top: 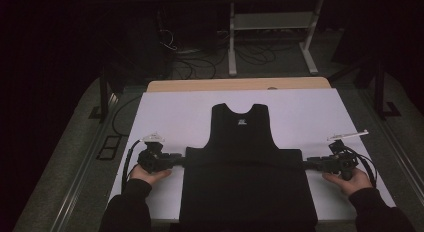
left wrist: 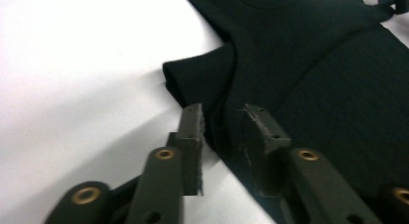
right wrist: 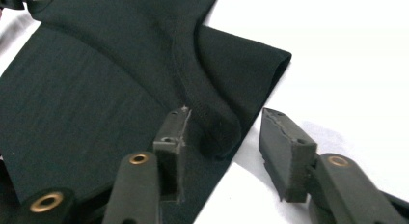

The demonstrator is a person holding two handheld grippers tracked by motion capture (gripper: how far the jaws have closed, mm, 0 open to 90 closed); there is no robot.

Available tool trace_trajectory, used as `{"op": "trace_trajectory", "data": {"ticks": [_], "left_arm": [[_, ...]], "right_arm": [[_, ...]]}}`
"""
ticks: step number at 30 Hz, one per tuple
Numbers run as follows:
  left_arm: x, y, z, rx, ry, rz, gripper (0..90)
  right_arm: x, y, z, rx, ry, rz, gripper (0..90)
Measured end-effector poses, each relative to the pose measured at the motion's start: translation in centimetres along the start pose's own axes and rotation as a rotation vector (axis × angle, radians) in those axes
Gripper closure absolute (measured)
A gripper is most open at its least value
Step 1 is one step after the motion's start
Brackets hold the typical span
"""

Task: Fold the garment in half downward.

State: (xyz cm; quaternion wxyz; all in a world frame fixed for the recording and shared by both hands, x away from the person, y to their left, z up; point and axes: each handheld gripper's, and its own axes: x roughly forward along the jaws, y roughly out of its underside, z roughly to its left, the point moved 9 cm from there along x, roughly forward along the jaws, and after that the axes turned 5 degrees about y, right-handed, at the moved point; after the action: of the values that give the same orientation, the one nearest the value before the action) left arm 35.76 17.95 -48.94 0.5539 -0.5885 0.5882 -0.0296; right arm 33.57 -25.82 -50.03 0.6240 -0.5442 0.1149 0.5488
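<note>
A black T-shirt (top: 248, 172) lies flat on the white sheet (top: 170, 112), its lower part folded up over the body and the collar pointing away from me. My left gripper (top: 181, 158) rests at the shirt's left edge, where the folded sleeve ends. In the left gripper view its jaws stand apart around the shirt's edge (left wrist: 219, 113), and the pads do not press it. My right gripper (top: 306, 164) sits at the shirt's right edge. In the right gripper view a thick fold of the cloth (right wrist: 217, 132) lies between its spread jaws, loose.
The white sheet covers a wooden table (top: 235, 84) whose far edge shows. Bare sheet lies left, right and beyond the shirt. Behind the table stand a metal rack (top: 272, 22) and cables (top: 200, 57) on the dark floor.
</note>
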Motion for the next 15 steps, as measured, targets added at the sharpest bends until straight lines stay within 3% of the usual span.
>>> {"op": "trace_trajectory", "data": {"ticks": [7,12,15], "left_arm": [[0.0,-0.6,-0.1,0.010,0.005,-0.023,48.0],[0.0,-1.1,0.0,0.011,-0.014,-0.034,36.4],[0.0,-1.8,-0.4,0.032,0.006,-0.059,30.1]], "right_arm": [[0.0,-0.7,0.0,-0.011,0.007,-0.022,33.4],[-0.3,-1.7,0.0,-0.036,0.018,-0.074,21.2],[-0.4,-2.4,0.1,-0.050,0.020,-0.093,14.1]]}}
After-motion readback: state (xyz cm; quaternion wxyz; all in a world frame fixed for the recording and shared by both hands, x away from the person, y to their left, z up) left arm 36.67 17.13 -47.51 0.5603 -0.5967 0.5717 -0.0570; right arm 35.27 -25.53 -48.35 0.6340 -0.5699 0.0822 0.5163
